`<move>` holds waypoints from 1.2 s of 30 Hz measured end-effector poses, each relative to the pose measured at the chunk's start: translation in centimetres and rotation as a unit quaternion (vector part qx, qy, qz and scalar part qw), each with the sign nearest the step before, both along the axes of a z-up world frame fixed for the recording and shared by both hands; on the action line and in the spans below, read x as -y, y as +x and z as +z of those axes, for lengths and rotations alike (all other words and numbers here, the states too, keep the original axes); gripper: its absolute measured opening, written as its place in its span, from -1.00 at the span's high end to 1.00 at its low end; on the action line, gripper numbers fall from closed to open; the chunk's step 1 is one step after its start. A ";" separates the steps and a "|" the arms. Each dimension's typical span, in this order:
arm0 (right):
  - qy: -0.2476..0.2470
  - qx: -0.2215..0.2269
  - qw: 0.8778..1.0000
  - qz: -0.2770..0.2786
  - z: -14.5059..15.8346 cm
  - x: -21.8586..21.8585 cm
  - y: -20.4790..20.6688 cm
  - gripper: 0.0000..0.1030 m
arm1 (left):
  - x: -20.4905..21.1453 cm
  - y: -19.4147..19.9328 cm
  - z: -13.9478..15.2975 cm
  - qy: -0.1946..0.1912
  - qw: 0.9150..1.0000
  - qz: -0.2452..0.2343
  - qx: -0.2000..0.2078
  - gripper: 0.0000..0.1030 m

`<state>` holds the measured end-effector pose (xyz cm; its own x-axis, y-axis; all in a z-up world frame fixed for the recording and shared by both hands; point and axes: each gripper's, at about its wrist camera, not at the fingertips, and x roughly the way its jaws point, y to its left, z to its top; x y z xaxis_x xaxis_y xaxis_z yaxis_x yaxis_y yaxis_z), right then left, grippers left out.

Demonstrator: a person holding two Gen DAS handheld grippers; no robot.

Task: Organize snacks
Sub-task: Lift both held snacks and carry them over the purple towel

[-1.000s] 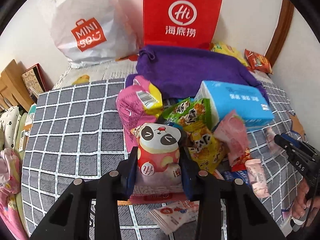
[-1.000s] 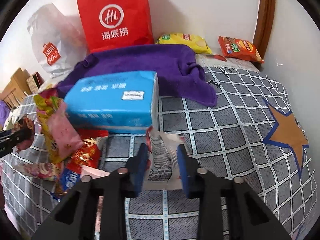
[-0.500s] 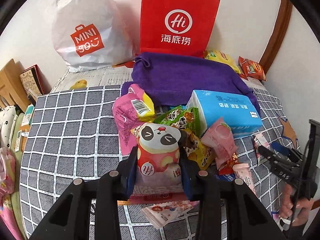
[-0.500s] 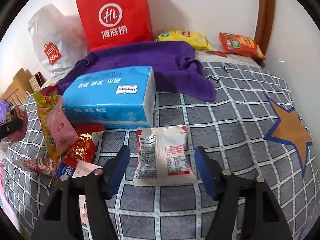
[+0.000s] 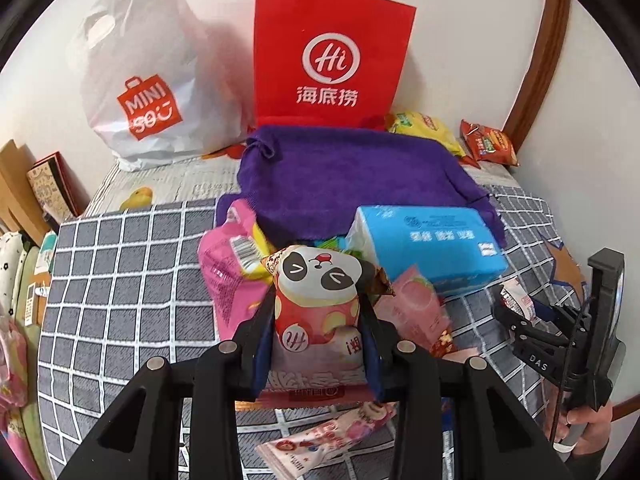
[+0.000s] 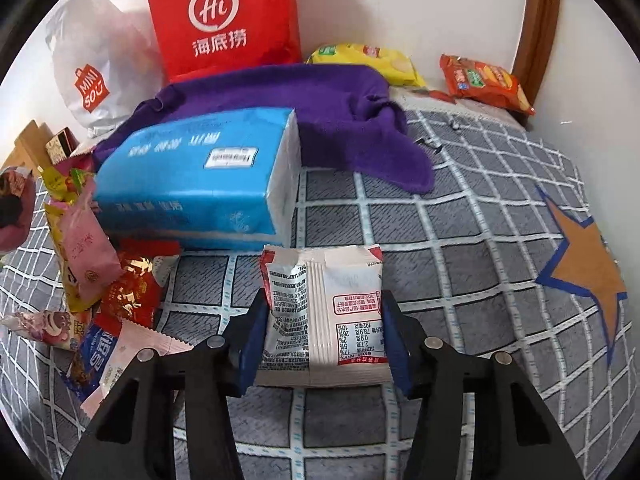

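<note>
Gripping: your left gripper has its fingers clamped on the sides of a panda snack bag, held upright above the pile.
Closing: your right gripper's jaws are coming in on a white packet; it sits between the blue pads, both edges touching them.
Under your right fingers: the white packet lies label-side up on the checked blanket.
Just beyond it: a blue tissue pack, its far edge against a purple towel.
Left of the packet: a heap of loose snacks, pink, red and yellow wrappers overlapping.
Far side: a red paper bag and a white plastic bag stand at the wall.
Far right: a yellow chip bag and an orange one.
</note>
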<state>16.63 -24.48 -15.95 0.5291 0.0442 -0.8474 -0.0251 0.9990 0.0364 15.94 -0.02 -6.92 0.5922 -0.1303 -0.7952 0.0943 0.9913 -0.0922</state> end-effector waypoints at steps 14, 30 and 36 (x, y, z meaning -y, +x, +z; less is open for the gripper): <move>0.031 0.095 0.995 -0.018 10.1 2.0 0.9 -0.01 | 1.4 2.2 5.0 -0.007 0.999 -0.014 0.050 0.31; 0.033 0.141 0.989 0.012 15.5 -0.2 6.9 -0.01 | 2.2 6.5 7.0 -0.018 0.998 -0.019 0.060 0.31; 0.037 0.144 0.989 0.015 15.7 -0.3 8.6 -0.01 | 2.5 8.2 7.3 -0.022 0.998 -0.021 0.062 0.31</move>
